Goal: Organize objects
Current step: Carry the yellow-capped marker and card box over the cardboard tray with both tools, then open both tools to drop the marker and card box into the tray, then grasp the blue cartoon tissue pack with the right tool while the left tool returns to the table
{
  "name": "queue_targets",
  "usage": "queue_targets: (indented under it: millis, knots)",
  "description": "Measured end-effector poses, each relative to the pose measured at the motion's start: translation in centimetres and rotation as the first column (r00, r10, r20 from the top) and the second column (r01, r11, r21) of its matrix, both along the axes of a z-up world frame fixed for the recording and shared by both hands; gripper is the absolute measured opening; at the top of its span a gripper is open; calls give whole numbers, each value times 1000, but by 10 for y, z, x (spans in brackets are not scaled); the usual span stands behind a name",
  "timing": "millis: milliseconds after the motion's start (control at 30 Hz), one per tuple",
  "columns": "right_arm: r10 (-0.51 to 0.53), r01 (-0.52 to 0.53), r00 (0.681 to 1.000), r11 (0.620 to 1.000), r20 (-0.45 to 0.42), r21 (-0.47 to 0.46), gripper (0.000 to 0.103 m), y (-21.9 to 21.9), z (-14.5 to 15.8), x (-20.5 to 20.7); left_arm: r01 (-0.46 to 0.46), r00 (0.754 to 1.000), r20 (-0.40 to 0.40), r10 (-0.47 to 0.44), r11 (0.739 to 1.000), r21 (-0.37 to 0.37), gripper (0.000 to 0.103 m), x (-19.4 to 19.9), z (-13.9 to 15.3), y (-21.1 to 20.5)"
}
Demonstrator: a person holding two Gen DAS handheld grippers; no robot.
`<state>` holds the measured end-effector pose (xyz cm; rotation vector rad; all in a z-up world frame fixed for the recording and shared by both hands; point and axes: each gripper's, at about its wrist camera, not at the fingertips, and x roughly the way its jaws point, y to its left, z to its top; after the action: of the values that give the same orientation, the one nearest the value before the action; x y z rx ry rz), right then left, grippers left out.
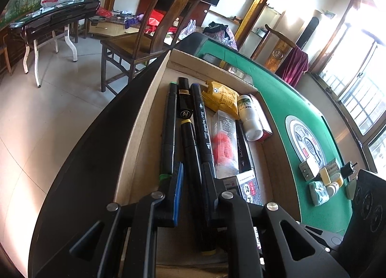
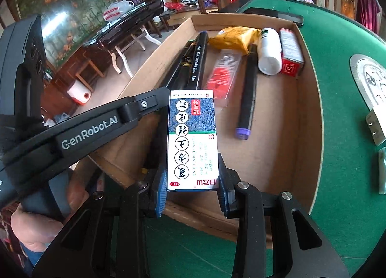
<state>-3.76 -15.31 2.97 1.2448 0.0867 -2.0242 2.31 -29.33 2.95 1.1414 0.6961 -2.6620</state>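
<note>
Two grips engaged: right gripper (image 2: 191, 187) jaws clamped on medicine box (image 2: 191, 140) above cardboard tray (image 2: 311, 99); left gripper (image 1: 191, 181) jaws closed around yellow-tipped marker (image 1: 193, 157) inside tray. Advised: lower box flat into bare patch beside purple-capped marker (image 2: 247, 89), clear of left gripper, then release.

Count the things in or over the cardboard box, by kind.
Markers: 4
Black tube: 1
Yellow packet: 1
Clear case: 1
White bottle: 1
Cartons: 2, red carton and blue-white carton in the right gripper
Total: 10
</note>
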Motion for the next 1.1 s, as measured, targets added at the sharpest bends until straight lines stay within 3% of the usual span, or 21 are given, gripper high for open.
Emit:
queue_targets:
  millis: [233, 467, 800, 967, 1100]
  knots:
    - [15, -15, 1000, 1000, 21, -9, 35, 3, -2, -1, 3, 1000, 5, -3, 1000, 4, 15, 5, 1, -1]
    - [30, -31, 999, 1000, -36, -6, 35, 15, 10, 8, -1, 1000, 7, 1, 1000, 14, 15, 11, 3, 1]
    - [51, -56, 996, 996, -78, -74, 35, 51, 26, 16, 10, 1000, 9, -10, 1000, 14, 15, 10, 5, 13]
    - [7, -16, 998, 991, -69, -132, 35, 77, 38, 7, 57, 998, -10, -57, 998, -6, 15, 15, 14, 27]
    - [-119, 110, 991, 987, -68, -117, 35, 130, 38, -24, 107, 994, -29, -108, 994, -29, 15, 20, 24, 43]
